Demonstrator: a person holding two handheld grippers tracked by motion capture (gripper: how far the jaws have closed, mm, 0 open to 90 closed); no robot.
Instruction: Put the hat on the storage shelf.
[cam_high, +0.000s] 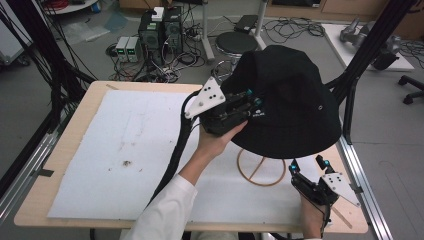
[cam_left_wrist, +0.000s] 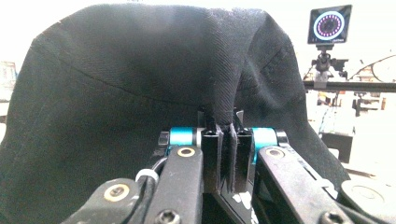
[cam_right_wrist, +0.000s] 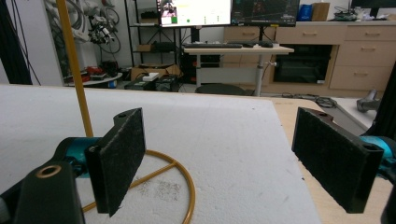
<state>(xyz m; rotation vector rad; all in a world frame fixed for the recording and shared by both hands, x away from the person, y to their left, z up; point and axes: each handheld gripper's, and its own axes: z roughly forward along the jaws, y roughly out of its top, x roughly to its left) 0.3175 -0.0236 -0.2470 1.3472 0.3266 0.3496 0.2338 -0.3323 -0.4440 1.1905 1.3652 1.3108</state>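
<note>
Hat (cam_high: 285, 100): black bucket type, woven twill cloth, soft and limp, with a stitched brim and a small metal eyelet on the crown side; it sits above the stand (cam_high: 261, 170), toward the right half of the table (cam_high: 60, 150), and hides the stand's post in the high view.

Left gripper (cam_high: 248, 100): jaws fully closed on a pinched fold of the hat's crown; the left gripper view shows the cloth gathered into a ridge between the two pads, with creases running up from the pinch; the grip is on cloth alone, so it will stretch before it lifts.

Step in hand, as judged: seating or lifting the hat at the stand; keep the pinch firm, move slowly and straight along the post, and avoid side pull, since the light wire stand would likely tip or slide on the mat (cam_high: 130, 150).

Mat: white, slightly rough sheet over the pale wooden table, lightly soiled at the left.

Stand: thin yellow-brown wire, a ring base with spokes and a slim upright post (cam_right_wrist: 74, 65).

Right gripper (cam_high: 309, 165): jaws wide apart, holding nothing; flat, black, felt-like pads (cam_right_wrist: 122, 158); it rests near the ring base, well placed to steady it if needed.
</note>
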